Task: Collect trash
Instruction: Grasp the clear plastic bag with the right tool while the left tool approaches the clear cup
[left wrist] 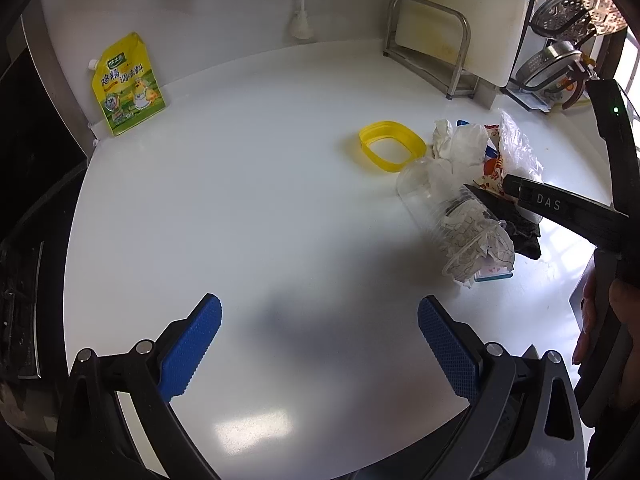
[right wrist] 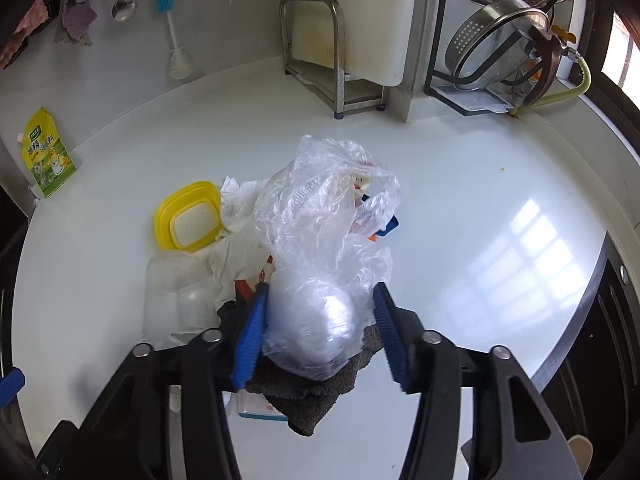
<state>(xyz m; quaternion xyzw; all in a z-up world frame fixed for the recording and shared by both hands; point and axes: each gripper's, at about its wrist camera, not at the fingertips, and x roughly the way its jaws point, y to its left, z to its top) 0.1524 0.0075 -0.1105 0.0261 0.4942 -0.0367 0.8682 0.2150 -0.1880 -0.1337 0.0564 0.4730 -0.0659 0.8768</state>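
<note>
Right hand-held gripper (right wrist: 320, 332) had its pads around the clear plastic bag (right wrist: 320, 240) atop the bench (right wrist: 480, 200) trash pile, left hand-held gripper (left wrist: 320, 344) wide, empty; slippery film could slide free.

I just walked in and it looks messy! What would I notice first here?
Probably the crumpled clear plastic bag on top of the trash heap in the middle of the white counter, between the right tool's blue pads. Next, the bright yellow plastic ring-shaped lid left of the heap, and the yellow seasoning pouch against the far-left wall.
</note>
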